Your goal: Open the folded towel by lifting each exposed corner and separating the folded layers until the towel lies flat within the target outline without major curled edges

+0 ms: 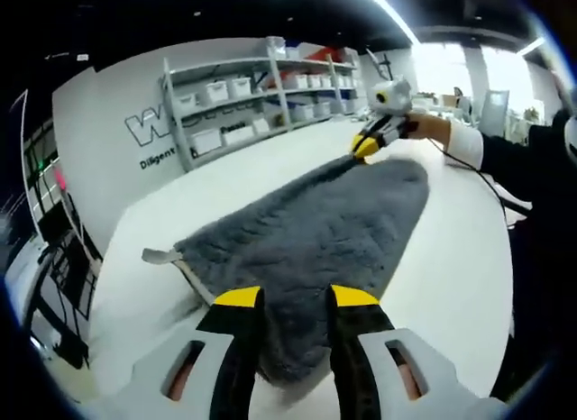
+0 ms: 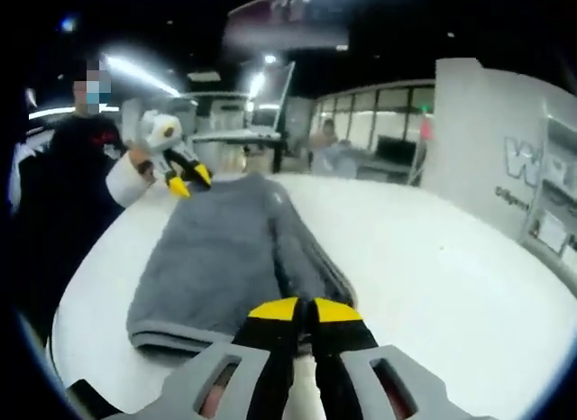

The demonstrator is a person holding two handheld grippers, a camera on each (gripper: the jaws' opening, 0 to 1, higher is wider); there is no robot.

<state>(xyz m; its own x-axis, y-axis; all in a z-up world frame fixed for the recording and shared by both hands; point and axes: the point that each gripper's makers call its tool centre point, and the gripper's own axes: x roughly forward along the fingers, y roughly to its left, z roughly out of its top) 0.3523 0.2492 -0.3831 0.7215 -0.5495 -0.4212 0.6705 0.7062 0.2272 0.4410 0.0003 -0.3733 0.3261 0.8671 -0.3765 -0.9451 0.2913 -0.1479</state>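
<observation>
A grey towel point(image 1: 325, 222) lies lengthwise on the white table point(image 1: 433, 285), folded layers showing along its edge point(image 2: 306, 258). My left gripper point(image 1: 297, 297) stands open at the near end, with towel pile filling the gap between its jaws. In the right gripper view, the left gripper point(image 2: 188, 180) hovers at the towel's far left corner, held by a hand. My right gripper point(image 2: 303, 310) is shut on the towel's point(image 2: 216, 258) near edge. From the left gripper view, the right gripper point(image 1: 365, 148) pinches the far corner, which is drawn up into a point.
A pale strip point(image 1: 164, 256) pokes out beside the towel's left edge. Shelves with white bins point(image 1: 261, 91) stand against the far wall. A person in dark clothes point(image 2: 63, 195) stands at the table's edge. The table point(image 2: 433, 285) has free room beside the towel.
</observation>
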